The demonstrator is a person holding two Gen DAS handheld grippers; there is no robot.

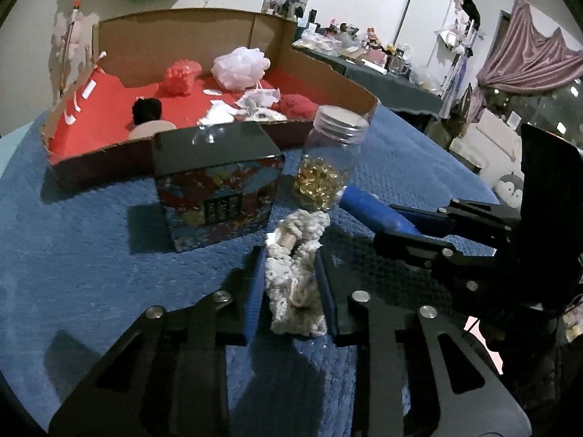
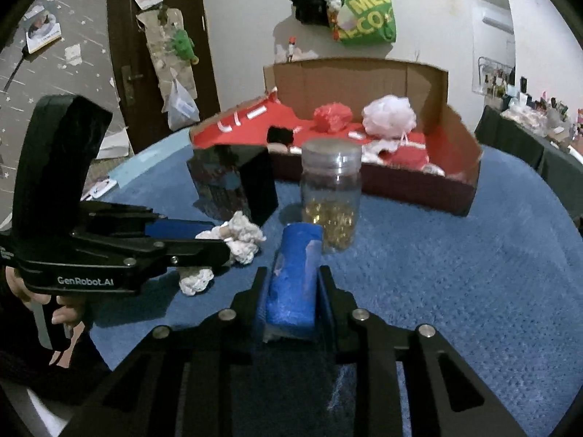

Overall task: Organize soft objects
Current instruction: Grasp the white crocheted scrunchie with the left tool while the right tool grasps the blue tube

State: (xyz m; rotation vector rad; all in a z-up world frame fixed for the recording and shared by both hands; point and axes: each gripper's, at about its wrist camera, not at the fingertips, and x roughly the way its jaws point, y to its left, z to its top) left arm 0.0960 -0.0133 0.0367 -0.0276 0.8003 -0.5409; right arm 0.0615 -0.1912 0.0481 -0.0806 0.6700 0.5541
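On the blue cloth (image 1: 91, 255), both downward-angled grippers clamp: left gripper (image 1: 291, 291) the cream scrunchie (image 1: 295, 284), right gripper (image 2: 291, 302) the blue roll (image 2: 293, 284).

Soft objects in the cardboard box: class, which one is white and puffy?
The white mesh bath pouf at the back, beside the red pouf; the rest are red or dark.

Rough knitted scrunchie (image 1: 295, 273), glossy black box (image 1: 218, 196), clear plastic jar (image 1: 329, 156), matt cardboard tray (image 1: 255, 32).
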